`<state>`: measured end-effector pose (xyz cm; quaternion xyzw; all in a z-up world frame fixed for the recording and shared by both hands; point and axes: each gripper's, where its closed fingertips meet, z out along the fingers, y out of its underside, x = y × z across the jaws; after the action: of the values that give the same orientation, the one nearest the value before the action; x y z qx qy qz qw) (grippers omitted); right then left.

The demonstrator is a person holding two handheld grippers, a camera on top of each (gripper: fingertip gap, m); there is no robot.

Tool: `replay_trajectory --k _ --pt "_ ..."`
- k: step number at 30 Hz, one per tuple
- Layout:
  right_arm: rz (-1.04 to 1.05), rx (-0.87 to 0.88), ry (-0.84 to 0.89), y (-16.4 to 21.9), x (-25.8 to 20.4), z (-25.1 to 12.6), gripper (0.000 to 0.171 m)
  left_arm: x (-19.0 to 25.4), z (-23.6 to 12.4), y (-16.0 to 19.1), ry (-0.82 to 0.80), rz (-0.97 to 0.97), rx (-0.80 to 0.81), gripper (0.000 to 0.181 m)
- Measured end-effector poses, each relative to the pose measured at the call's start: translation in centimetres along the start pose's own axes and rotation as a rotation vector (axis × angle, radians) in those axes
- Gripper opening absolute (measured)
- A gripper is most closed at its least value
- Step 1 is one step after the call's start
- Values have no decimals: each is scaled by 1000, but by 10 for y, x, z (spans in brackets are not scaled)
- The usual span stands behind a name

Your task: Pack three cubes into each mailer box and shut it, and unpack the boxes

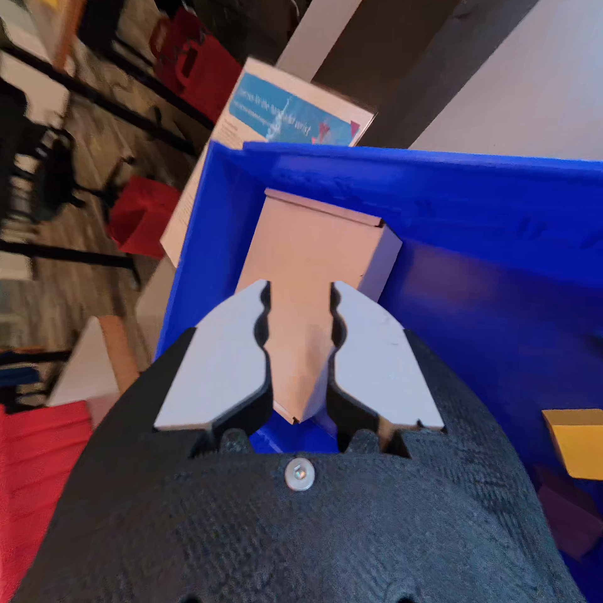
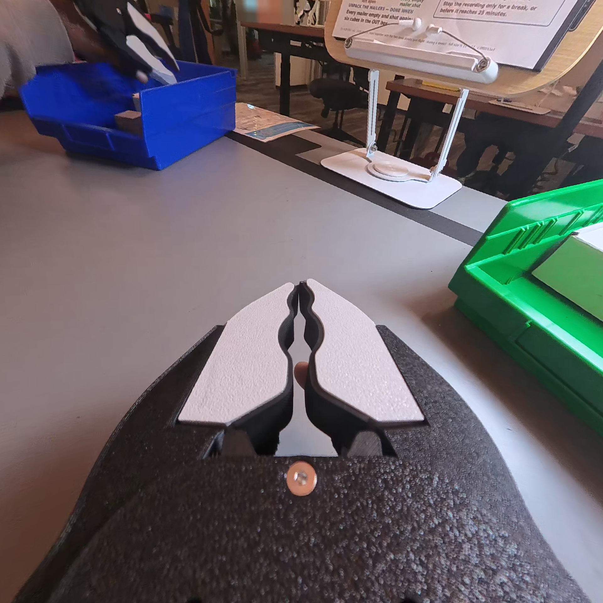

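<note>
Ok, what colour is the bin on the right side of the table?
Green; the bin shows best in the right wrist view.

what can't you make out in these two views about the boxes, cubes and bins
- Contents of the closed white cardboard mailer box, left wrist view: its own walls hide them.
- Yellow cube, left wrist view: cut off by the right edge.
- Floor of the blue plastic bin, right wrist view: hidden by its wall; the left gripper over it is motion-blurred.
- White box in the green plastic bin, right wrist view: cropped by the edge.
</note>
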<state>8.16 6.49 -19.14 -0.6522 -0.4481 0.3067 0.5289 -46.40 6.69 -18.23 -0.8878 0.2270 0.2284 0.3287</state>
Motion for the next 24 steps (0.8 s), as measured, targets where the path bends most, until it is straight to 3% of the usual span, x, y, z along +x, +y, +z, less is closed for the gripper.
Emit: replay_trajectory --k 4,12,16,24 --pt "-1 -13 -8 3 -2 2 0 -11 8 11 150 -111 -69 67" --pt "30 -44 -16 11 2 5 0 -7 34 42 356 26 -362 111" --pt "86 -40 -15 11 7 5 0 -3 46 47 420 67 -450 125" --pt "215 -35 -24 12 19 5 1 -2 60 56 401 209 -521 122"
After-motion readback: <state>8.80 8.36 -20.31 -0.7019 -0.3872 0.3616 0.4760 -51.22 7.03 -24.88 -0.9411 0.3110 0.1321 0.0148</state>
